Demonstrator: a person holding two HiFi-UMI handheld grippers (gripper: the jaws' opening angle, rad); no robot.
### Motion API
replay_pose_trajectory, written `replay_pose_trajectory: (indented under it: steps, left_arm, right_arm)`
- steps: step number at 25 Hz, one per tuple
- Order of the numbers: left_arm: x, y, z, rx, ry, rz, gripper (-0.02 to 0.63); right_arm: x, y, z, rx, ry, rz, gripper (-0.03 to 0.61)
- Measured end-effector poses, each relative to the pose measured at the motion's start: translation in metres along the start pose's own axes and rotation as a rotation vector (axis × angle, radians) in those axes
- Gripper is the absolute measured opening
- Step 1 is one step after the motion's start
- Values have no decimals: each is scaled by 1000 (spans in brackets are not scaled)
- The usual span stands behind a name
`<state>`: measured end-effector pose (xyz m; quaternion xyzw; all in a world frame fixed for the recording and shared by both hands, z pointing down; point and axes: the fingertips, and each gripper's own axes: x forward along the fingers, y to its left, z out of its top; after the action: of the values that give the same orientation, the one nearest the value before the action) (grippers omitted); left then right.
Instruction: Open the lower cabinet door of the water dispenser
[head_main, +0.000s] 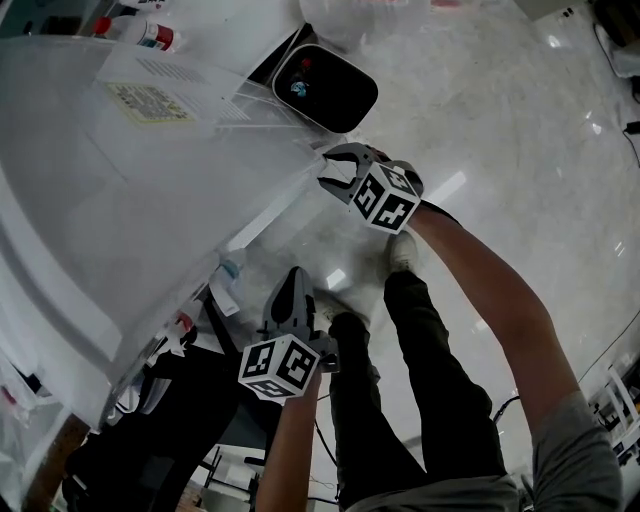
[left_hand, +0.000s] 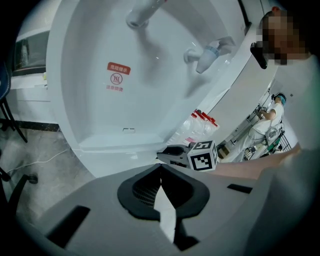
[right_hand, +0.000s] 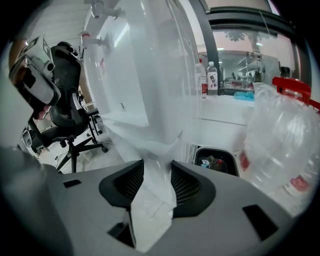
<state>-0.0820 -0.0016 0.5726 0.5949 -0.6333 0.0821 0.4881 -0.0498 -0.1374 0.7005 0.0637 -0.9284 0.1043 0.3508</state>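
Note:
The white water dispenser (head_main: 150, 200) fills the left of the head view, with its white lower door's edge (head_main: 290, 195) running along the right side. My right gripper (head_main: 325, 170) straddles the upper corner of that edge. In the right gripper view the white door edge (right_hand: 160, 145) fills the gap in my right gripper (right_hand: 157, 167), touching both pads. My left gripper (head_main: 295, 275) hangs lower beside the dispenser, shut and holding nothing. In the left gripper view my left gripper (left_hand: 161, 167) points at the dispenser's tap recess (left_hand: 130, 75), and the right gripper's marker cube (left_hand: 202, 156) shows ahead.
A black waste bin (head_main: 325, 85) stands on the floor beyond the dispenser. A large clear water jug (right_hand: 285, 145) sits at the right, and a black office chair (right_hand: 65, 115) at the left. The person's legs (head_main: 420, 380) stand below the grippers. A bottle (head_main: 150, 33) lies at the top.

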Motion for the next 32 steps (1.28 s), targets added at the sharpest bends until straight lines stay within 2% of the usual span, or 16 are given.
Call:
replay_pose_trajectory:
  steps: [9, 18, 27, 32]
  left_arm:
    - [-10, 0, -15, 15, 23, -32, 9]
    - [-24, 7, -36, 18, 31, -59, 9]
    - [-47, 29, -52, 0, 26, -67, 9]
    - [-64, 46, -69, -1, 42, -73, 9]
  right_arm:
    - [-23, 29, -27, 91, -3, -76, 142]
    - [-35, 53, -46, 156, 2, -152, 135]
    - [-44, 80, -60, 248, 3, -250, 133]
    - [-50, 104, -71, 333, -26, -334, 133]
